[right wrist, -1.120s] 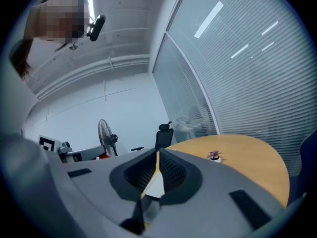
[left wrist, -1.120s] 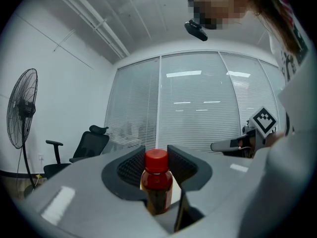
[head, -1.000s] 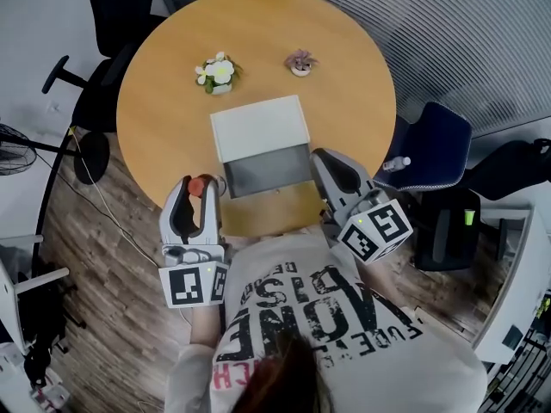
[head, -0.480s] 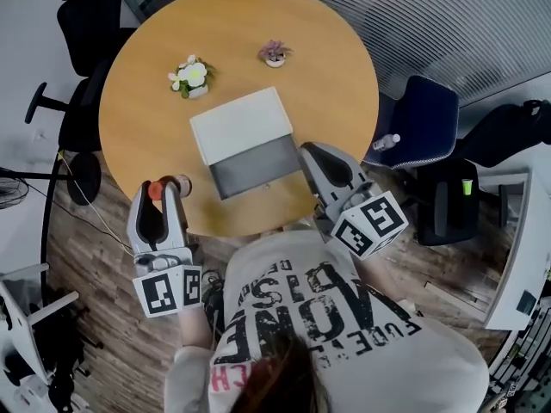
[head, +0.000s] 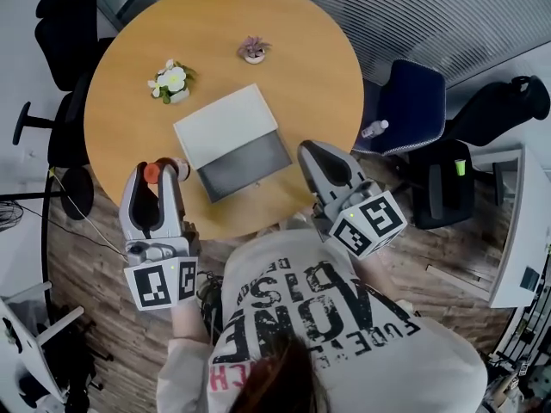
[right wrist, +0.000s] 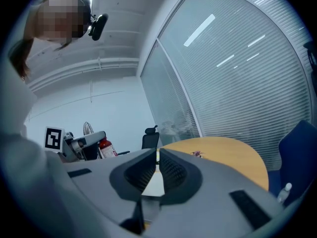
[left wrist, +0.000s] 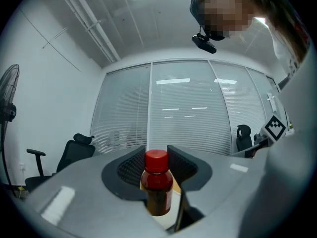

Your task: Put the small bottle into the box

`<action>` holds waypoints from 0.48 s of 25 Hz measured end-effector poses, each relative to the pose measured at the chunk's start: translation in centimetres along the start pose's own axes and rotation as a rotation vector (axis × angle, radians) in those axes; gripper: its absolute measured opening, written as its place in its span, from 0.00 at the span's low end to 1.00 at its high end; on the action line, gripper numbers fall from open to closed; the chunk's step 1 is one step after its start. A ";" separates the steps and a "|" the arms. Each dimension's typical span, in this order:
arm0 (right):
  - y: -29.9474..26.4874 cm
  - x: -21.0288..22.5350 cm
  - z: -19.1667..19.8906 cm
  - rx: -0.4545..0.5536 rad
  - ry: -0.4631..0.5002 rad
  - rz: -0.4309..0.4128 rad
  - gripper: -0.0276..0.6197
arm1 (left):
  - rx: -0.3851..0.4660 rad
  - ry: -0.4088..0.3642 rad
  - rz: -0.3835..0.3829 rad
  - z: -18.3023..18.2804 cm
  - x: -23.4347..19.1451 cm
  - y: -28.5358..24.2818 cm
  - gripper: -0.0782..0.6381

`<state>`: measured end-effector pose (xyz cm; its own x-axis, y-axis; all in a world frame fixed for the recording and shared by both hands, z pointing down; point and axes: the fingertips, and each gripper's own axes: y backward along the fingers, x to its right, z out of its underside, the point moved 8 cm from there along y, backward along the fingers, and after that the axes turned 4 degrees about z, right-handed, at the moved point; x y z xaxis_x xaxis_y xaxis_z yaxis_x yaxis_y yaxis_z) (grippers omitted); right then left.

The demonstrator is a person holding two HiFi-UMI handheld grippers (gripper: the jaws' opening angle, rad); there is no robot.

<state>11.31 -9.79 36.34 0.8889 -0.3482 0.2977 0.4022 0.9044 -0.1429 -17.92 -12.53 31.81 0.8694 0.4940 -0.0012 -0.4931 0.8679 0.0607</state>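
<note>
The small dark bottle (head: 152, 172) with a red cap stands upright between the jaws of my left gripper (head: 158, 179), which is shut on it at the round table's near-left edge, left of the box. In the left gripper view the bottle (left wrist: 157, 187) fills the gap of the left gripper (left wrist: 157, 155). The white box (head: 225, 123) lies open mid-table, its grey inside (head: 244, 163) facing me. My right gripper (head: 312, 151) hovers by the box's near-right corner. In its own view the right gripper (right wrist: 157, 155) is shut and holds nothing.
Two small potted flowers, a white one (head: 170, 82) and a pink one (head: 253, 49), sit at the far side of the wooden table (head: 301, 84). Black office chairs (head: 60, 15) stand to the left. A blue chair (head: 405, 101) on the right carries a clear bottle (head: 373, 129).
My left gripper has carried the bottle a little to the left, away from the box and out over the table's edge. The right gripper has stayed by the box.
</note>
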 end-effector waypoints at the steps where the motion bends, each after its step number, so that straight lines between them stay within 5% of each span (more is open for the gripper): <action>1: 0.1 0.1 0.0 0.000 -0.001 0.005 0.08 | 0.003 0.003 0.014 0.0 0.3 -0.4 0.31; 12: 0.8 1.6 -0.3 0.011 -0.014 0.063 0.08 | -0.004 0.045 0.146 1.2 3.6 -4.5 0.31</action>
<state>13.14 -9.70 36.43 0.9091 -0.2876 0.3014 0.3433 0.9270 -0.1511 -12.51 -14.69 32.74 0.7865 0.6164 -0.0371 -0.6140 0.7870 0.0592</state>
